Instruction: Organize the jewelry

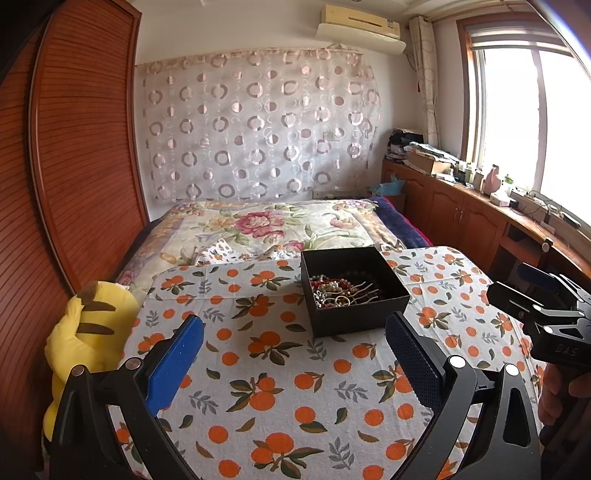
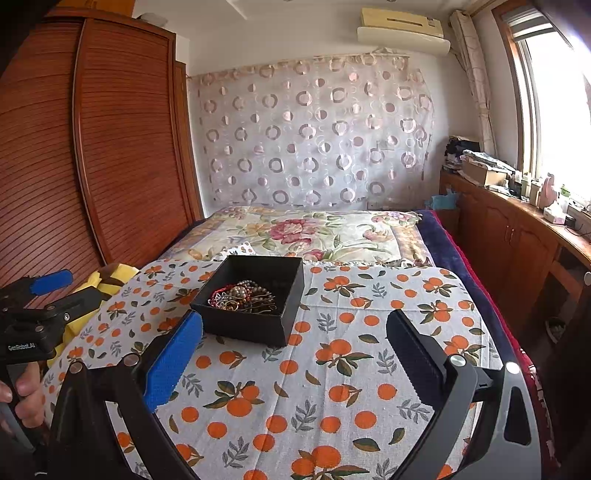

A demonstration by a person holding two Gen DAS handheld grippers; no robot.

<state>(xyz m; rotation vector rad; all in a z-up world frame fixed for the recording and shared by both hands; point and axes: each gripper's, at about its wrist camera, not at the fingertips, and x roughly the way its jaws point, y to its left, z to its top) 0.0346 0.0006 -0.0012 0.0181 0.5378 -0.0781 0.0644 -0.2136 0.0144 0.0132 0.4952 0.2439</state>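
Jewelry (image 1: 341, 291) in black box (image 1: 354, 317) – ahead of both grippers' spread, empty fingers (image 1: 173, 363)

From my right wrist camera I can read white lettering, "GenRobot.AI", on the black body of my left gripper (image 2: 55, 291), low at the left edge just above my hand (image 2: 22, 391) on its handle. From my left wrist camera, faint raised letters on the black body of my right gripper (image 1: 517, 284) look like "DAS", dark on dark, so I cannot be sure of them. Nothing else carries words I can make out: the air conditioner (image 1: 360, 22) on the wall shows no legible brand, and the boxes and bottles on the window counter (image 1: 491, 192) are too small and blurred to read
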